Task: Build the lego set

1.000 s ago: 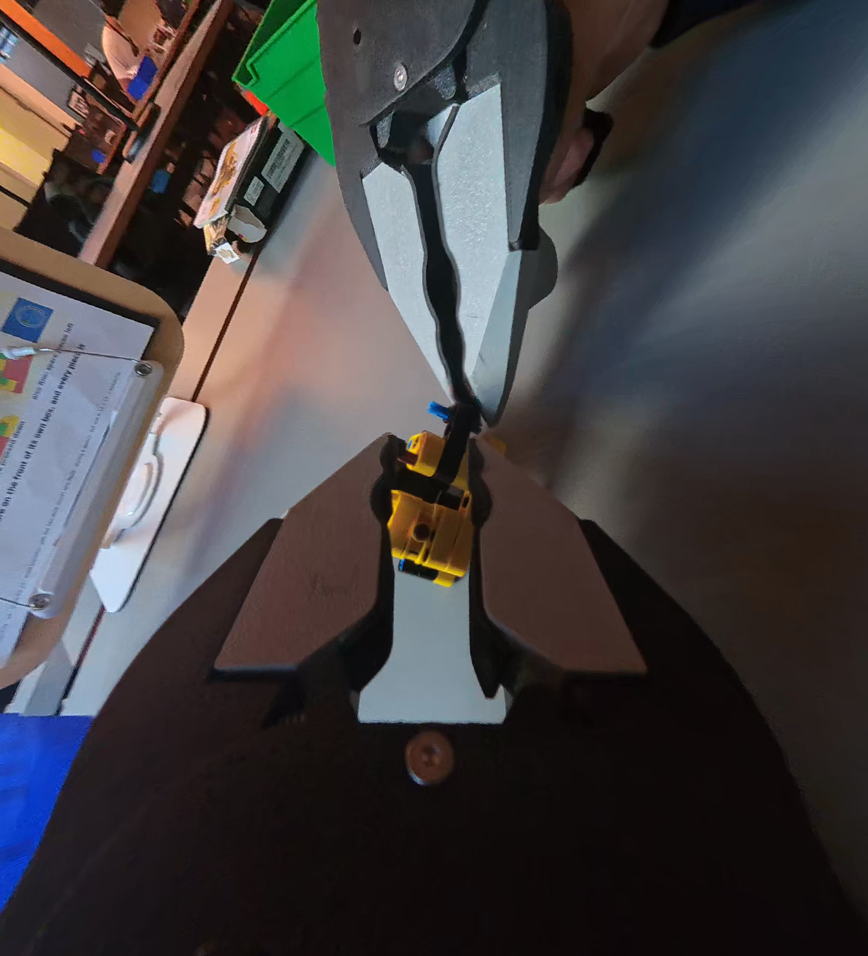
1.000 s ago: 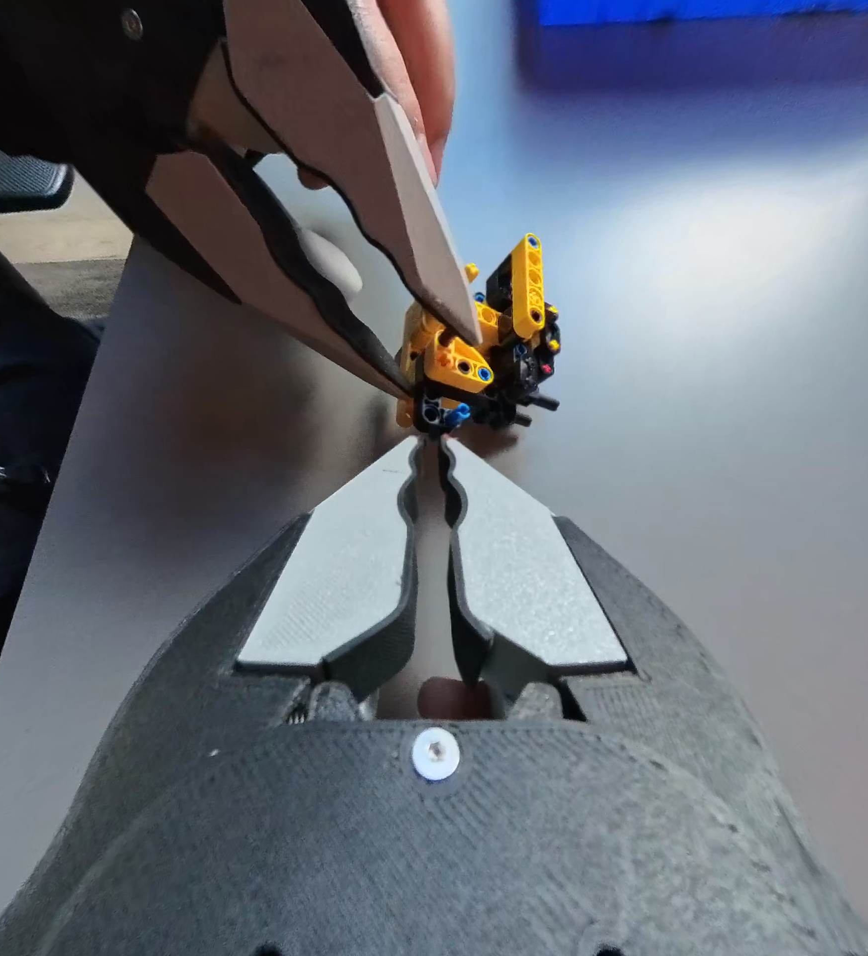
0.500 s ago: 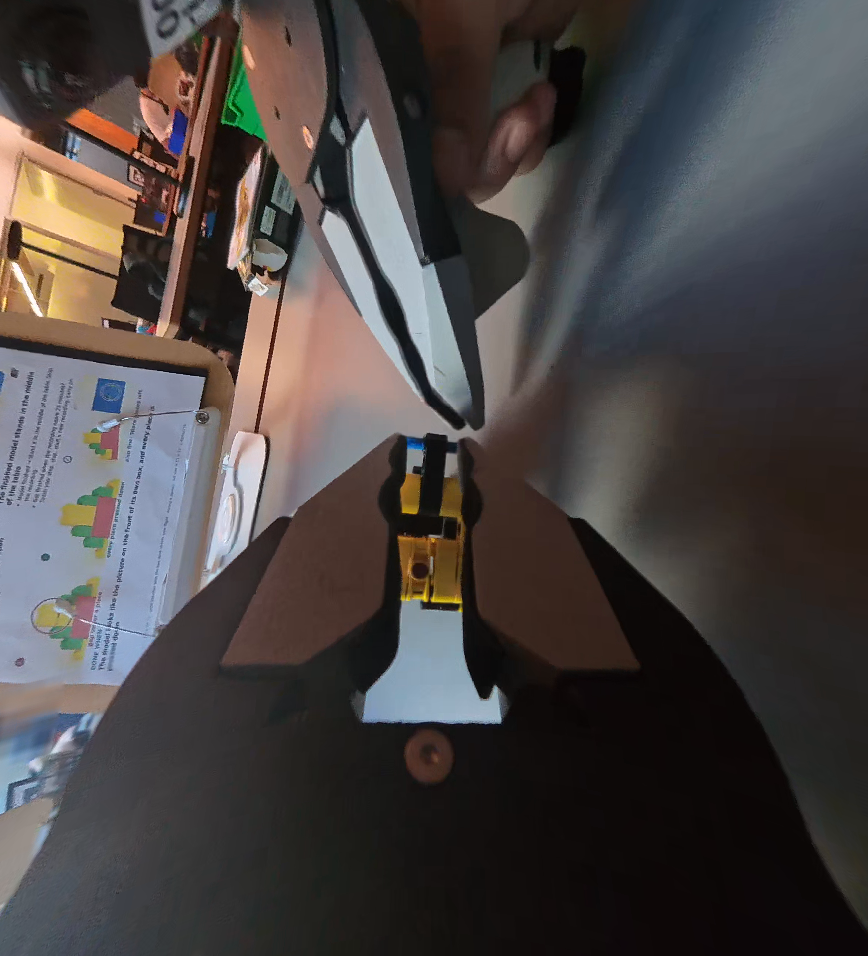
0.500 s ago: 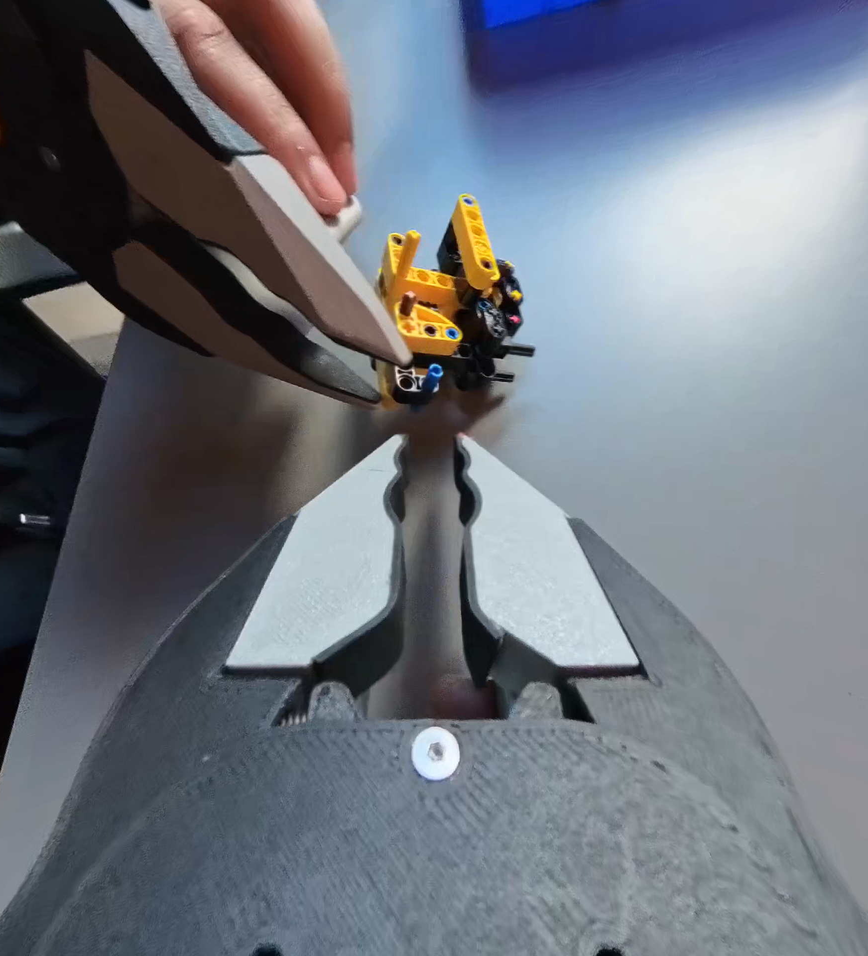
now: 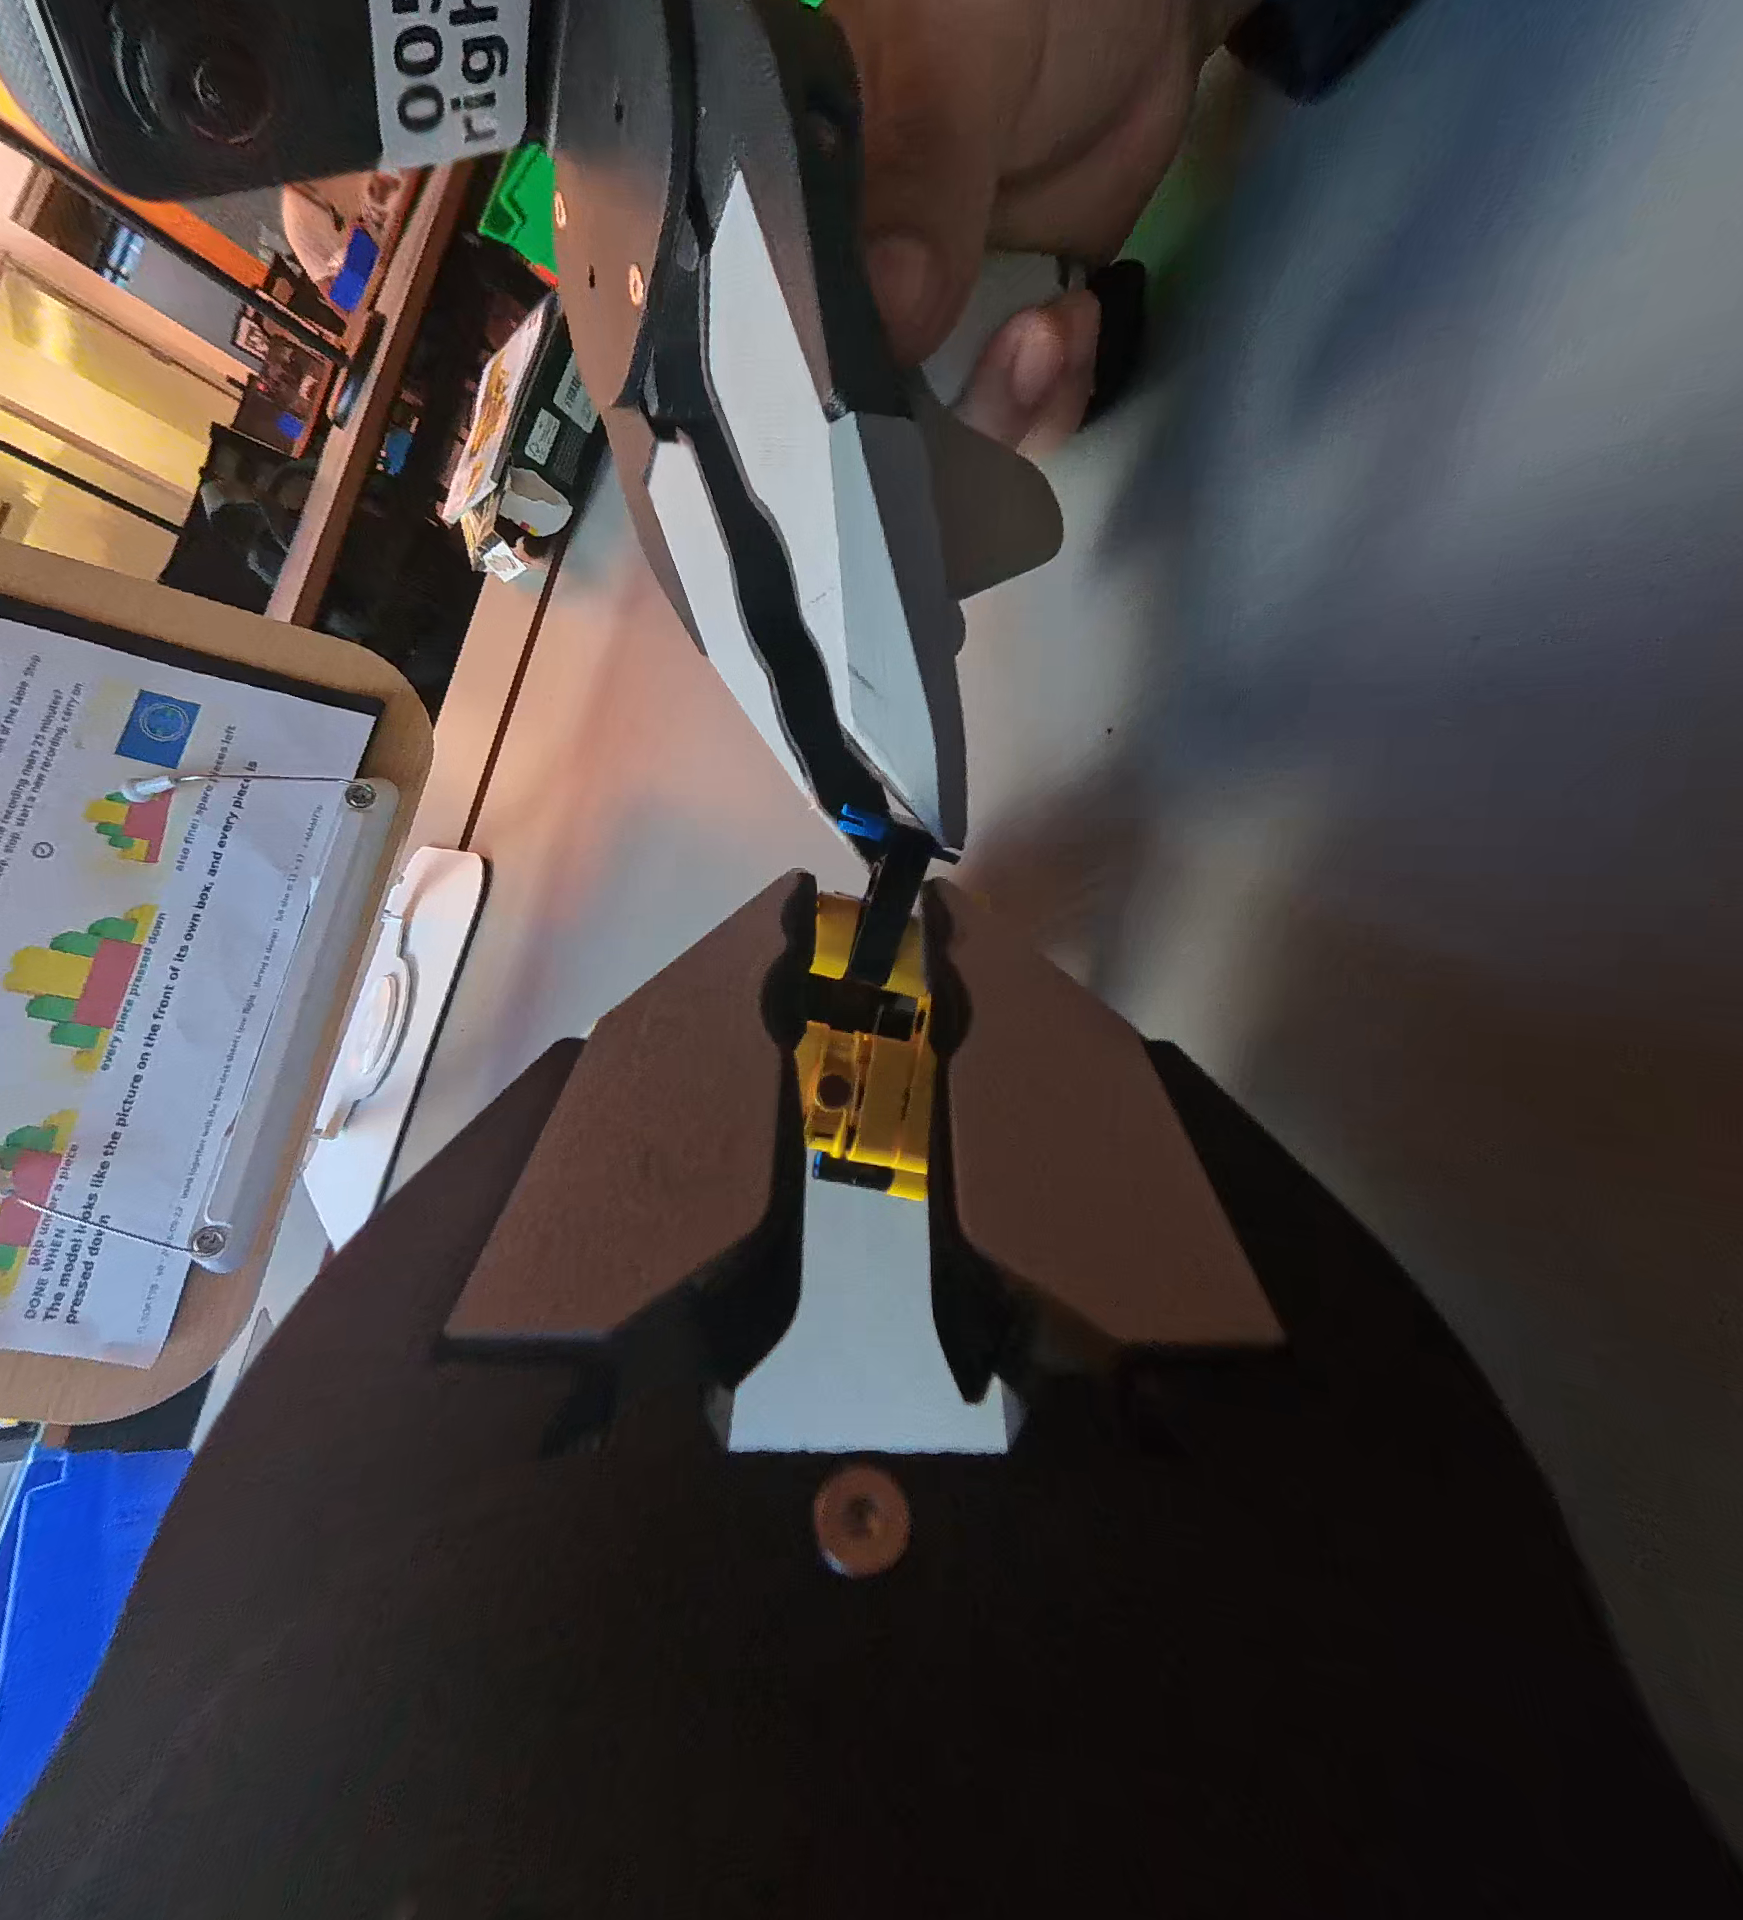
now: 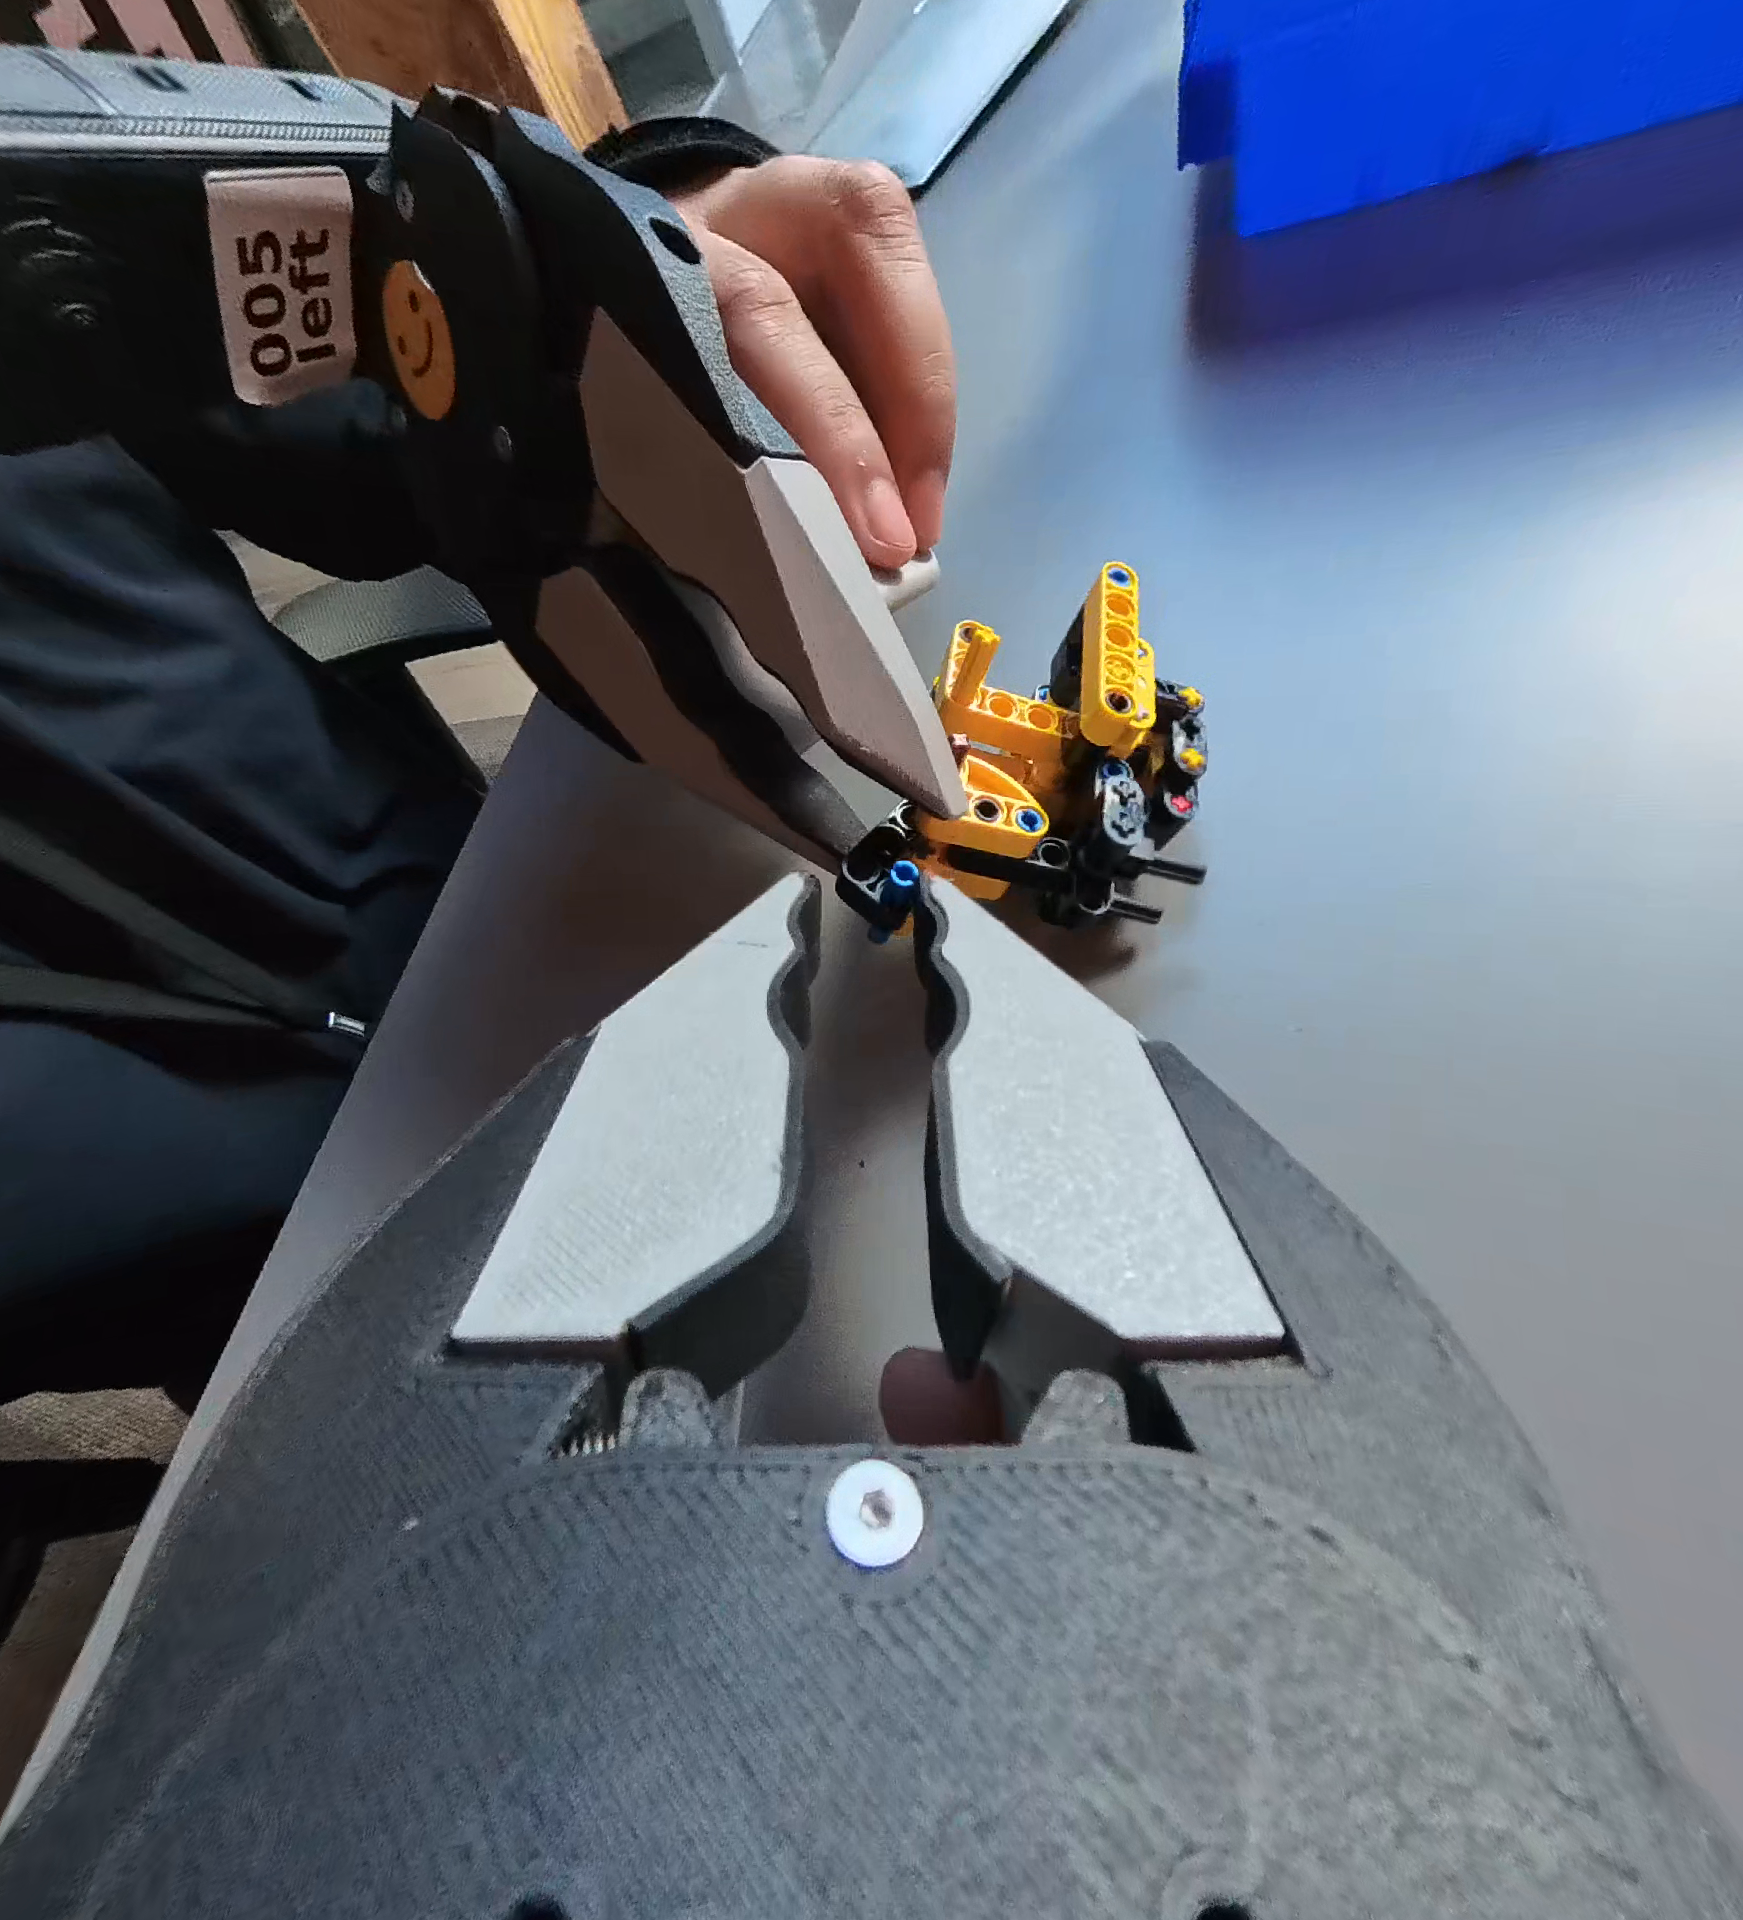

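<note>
Left gripper (image 5: 862, 894) is clamped on the yellow model (image 5: 872, 1070), which sits deep between its fingers; seen from the right wrist view the same gripper (image 6: 908, 821) comes in from the upper left and pins the model (image 6: 1054, 758) just above the grey table (image 6: 1469, 831).

Right gripper (image 6: 867, 904): jaws now stand apart with a clear gap, tips at the model's near end. Half a second back they stood about as wide but short of the model; a second back they were nearly closed. So it opened, then advanced.

Black connector (image 5: 888, 904) with a blue pin (image 5: 859, 821) sticks out of the model's front. In the left wrist view the right gripper's tips (image 5: 914, 831) sit right at that pin. Whether the fingers actually touch it cannot be told; nothing is gripped between them yet.

Judgement: step in hand is seating or adjusting the blue pin (image 6: 898, 878) while the left side holds the model steady. Build looks well along.

Background: clipboard (image 5: 223, 1039) with instruction sheet at left, blue bin (image 6: 1469, 94) at far table edge.
</note>
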`<state>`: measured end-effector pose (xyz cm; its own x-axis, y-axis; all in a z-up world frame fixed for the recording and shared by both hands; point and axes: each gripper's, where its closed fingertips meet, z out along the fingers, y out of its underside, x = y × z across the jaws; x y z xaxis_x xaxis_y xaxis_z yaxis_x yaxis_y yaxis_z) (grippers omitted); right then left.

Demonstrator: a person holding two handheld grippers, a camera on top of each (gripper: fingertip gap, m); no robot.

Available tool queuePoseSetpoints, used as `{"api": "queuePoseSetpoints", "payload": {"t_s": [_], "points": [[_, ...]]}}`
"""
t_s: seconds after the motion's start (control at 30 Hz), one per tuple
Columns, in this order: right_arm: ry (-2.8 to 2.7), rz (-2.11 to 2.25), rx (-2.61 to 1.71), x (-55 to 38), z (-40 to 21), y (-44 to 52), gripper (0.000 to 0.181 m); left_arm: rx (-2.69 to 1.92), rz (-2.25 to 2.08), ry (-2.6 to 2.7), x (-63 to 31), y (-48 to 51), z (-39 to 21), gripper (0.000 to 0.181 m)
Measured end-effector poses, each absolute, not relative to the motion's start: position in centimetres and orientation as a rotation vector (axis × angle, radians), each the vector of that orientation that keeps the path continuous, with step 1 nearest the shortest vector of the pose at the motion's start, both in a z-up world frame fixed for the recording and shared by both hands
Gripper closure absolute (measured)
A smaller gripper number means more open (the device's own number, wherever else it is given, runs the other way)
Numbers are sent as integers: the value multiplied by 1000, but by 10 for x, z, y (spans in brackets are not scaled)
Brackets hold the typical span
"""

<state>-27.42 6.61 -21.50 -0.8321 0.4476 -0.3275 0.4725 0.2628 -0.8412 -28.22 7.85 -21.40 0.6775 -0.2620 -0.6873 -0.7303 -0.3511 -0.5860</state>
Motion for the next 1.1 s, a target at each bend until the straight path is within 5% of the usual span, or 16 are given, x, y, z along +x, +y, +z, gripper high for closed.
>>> {"api": "queuePoseSetpoints", "payload": {"t_s": [0.47, 1.1], "points": [[2189, -1700, 1088, -274, -208, 63, 176, -1814, 936, 950, -286, 83, -213, 168], [2286, -1870, 1279, -291, -192, 73, 181, -1935, 703, 761, -291, 87, -211, 177]]}}
